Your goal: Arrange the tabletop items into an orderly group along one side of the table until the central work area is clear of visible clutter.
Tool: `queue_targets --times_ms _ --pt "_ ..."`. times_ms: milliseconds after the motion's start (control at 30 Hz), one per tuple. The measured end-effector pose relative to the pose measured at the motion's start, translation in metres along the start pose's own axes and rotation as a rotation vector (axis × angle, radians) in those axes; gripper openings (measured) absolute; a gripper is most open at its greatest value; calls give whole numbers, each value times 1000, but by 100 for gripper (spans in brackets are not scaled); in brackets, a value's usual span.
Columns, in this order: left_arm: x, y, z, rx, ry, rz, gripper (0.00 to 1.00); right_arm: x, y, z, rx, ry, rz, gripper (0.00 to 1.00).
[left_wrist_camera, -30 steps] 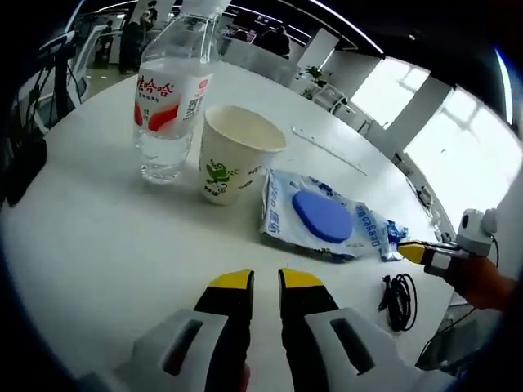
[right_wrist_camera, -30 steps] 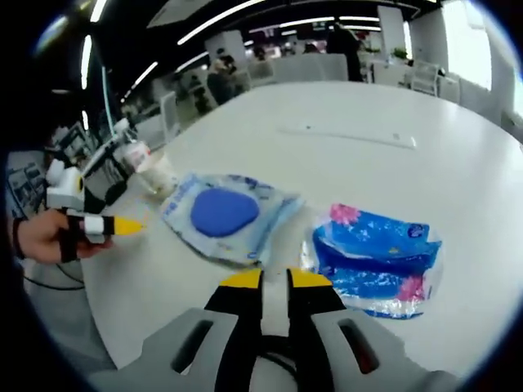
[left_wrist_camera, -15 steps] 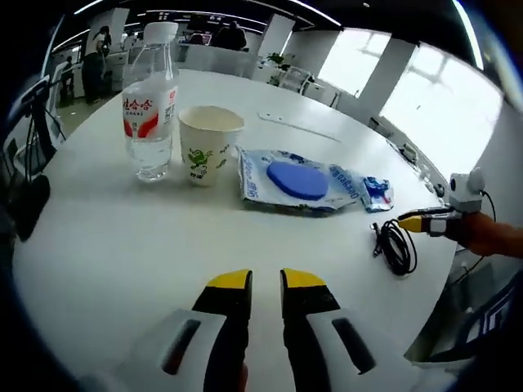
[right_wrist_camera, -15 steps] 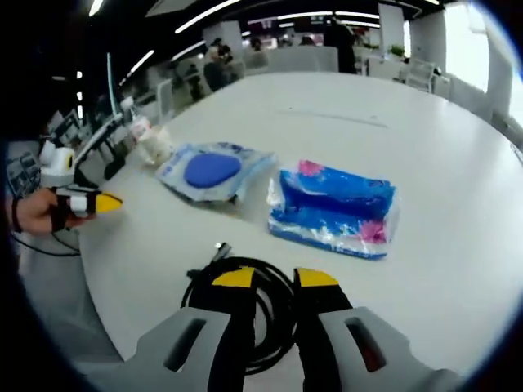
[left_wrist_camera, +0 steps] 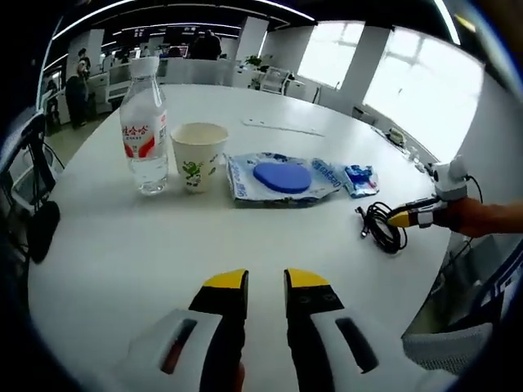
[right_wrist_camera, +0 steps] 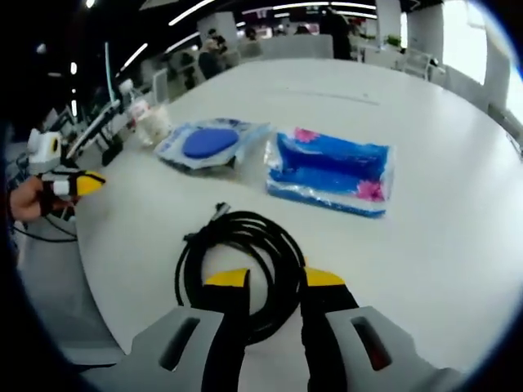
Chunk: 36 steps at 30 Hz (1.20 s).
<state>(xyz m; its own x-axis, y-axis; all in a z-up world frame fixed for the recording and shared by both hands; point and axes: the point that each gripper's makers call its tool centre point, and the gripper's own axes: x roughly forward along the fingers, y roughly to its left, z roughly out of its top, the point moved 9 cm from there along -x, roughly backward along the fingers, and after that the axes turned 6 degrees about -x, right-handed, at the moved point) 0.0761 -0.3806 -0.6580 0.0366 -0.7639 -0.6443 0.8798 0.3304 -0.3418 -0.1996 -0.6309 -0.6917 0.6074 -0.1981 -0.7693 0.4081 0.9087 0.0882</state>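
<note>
- Right gripper [right_wrist_camera: 274, 279]: jaws spread a little, empty, poised over near edge of cable coil [right_wrist_camera: 237, 269].
- Coil: black, limp, light; likely to unspool. Pinch across bundled loops.
- Left gripper [left_wrist_camera: 265, 279]: jaws parted, empty, above bare table [left_wrist_camera: 122, 245].
- Beyond the coil: blue packet [right_wrist_camera: 331, 171], pouch w/ blue disc [left_wrist_camera: 280, 176]; soft, slippery film, grab by edge.
- Far end of row: paper cup [left_wrist_camera: 197, 155], crushable; water bottle [left_wrist_camera: 144, 122], heavier, take mid-body.

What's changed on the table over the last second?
Both tongs, left and right, have drawn back from the items, unclamped; the black cable coil has come into view by the right tongs. The bottle, cup and two packets stayed put.
</note>
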Motion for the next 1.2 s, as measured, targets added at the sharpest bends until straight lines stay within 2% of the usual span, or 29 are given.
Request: queue_targets --times_ms 200,333,400,600,1000,1200 --pt "-4 4 1 -11 -16 1 15 2 -1 -2 2 4 -14 20" --pt "-9 6 -1 -18 -22 6 14 3 -2 -5 -4 15 -44 15" --pt "-11 8 -2 -23 -24 13 14 3 -3 -6 -4 17 -60 8" --pt "-17 12 -3 -33 -31 20 14 4 -2 -6 29 14 -78 5" --pt "-26 17 -5 -52 -50 30 14 16 5 12 43 2 -66 4" --pt "-31 17 -4 -42 -55 26 16 23 15 24 32 -2 -51 4"
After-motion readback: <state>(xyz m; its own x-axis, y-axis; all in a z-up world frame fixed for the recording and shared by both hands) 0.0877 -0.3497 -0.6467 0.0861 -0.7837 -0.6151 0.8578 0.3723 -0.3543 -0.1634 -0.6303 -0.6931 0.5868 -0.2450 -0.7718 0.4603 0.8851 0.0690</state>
